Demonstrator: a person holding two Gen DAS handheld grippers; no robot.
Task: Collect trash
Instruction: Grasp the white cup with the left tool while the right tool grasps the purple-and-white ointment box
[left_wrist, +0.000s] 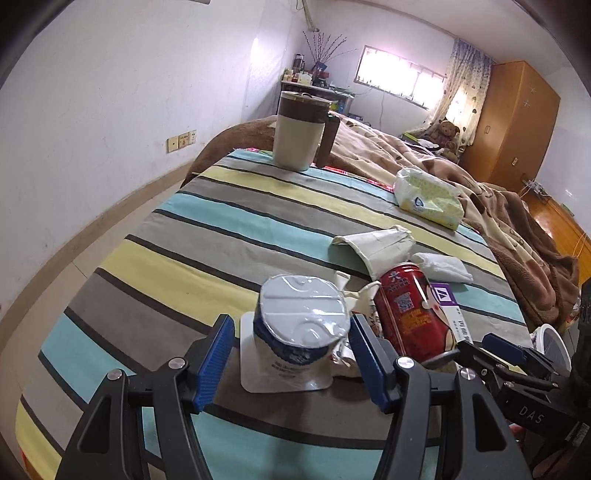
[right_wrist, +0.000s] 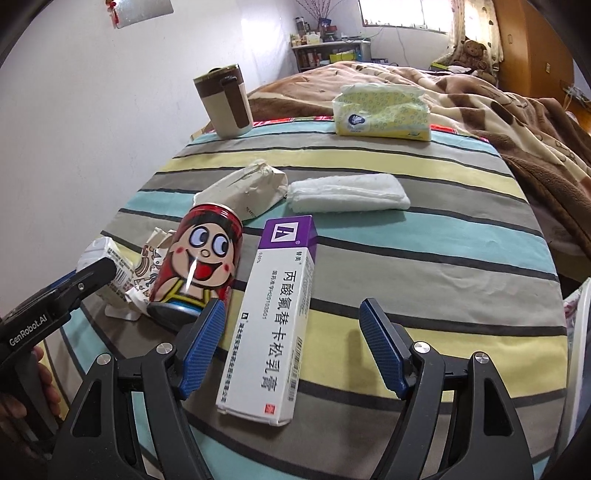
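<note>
On a striped cloth (left_wrist: 155, 266) lies a cluster of trash. A white foil-lidded yogurt cup (left_wrist: 301, 325) on its side lies between the open jaws of my left gripper (left_wrist: 290, 360), with a gap on each side. A red cartoon drink can (left_wrist: 415, 312) (right_wrist: 201, 266) lies just right of it, over crumpled wrappers (right_wrist: 147, 273). My right gripper (right_wrist: 291, 347) is open around the near part of a white and purple ointment box (right_wrist: 279, 317), not touching it. A crushed paper cup (right_wrist: 247, 188) and a folded white tissue (right_wrist: 347, 194) lie beyond.
A beige and brown lidded mug (left_wrist: 301, 131) (right_wrist: 225, 101) stands at the cloth's far edge. A yellow tissue pack (left_wrist: 428, 197) (right_wrist: 382, 112) lies at far right. A brown blanket (right_wrist: 517, 96) covers the bed behind. A white bin rim (left_wrist: 552, 343) shows at the right.
</note>
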